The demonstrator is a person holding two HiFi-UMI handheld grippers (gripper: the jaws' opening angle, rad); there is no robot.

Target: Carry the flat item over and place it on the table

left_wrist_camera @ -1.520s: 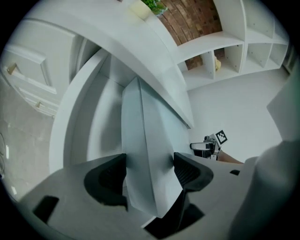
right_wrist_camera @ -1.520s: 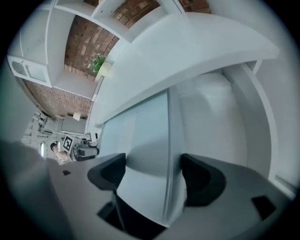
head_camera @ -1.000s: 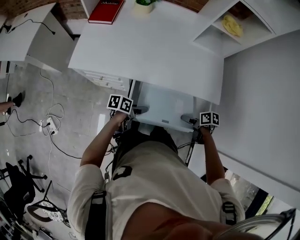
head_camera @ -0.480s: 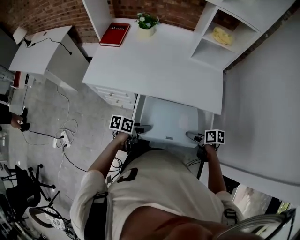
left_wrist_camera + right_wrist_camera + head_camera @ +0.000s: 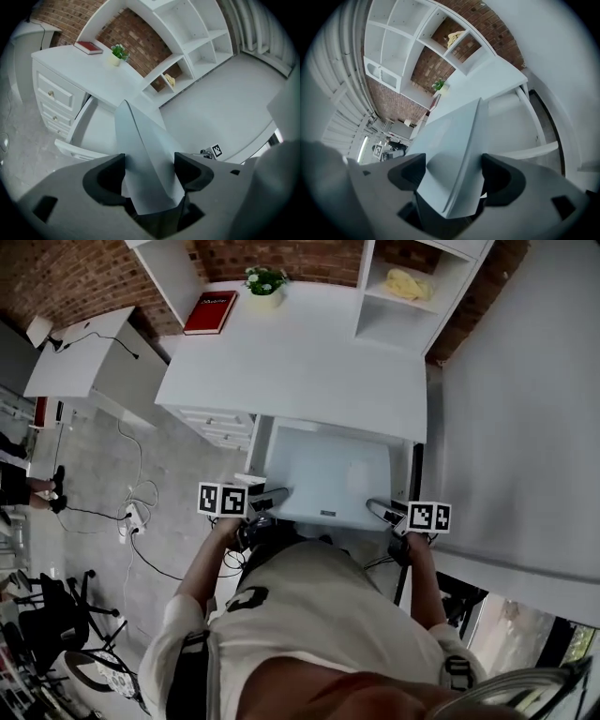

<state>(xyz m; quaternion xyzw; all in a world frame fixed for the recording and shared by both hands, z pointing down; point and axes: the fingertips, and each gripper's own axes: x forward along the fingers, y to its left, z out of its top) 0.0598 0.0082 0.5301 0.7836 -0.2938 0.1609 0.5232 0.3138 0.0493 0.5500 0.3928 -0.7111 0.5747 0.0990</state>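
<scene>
Pale grey flat panel (image 5: 328, 474), held roughly level in the air in front of the white desk (image 5: 300, 362). The left gripper (image 5: 149, 172) is clamped on the panel's left edge and the right gripper (image 5: 453, 176) on its right edge. A red book (image 5: 209, 312) and a potted plant (image 5: 265, 282) sit at the desk's far side, well apart from the panel.

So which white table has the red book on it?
The big desk ahead of the held panel, red book beside the potted plant; the smaller table at left has none.
</scene>
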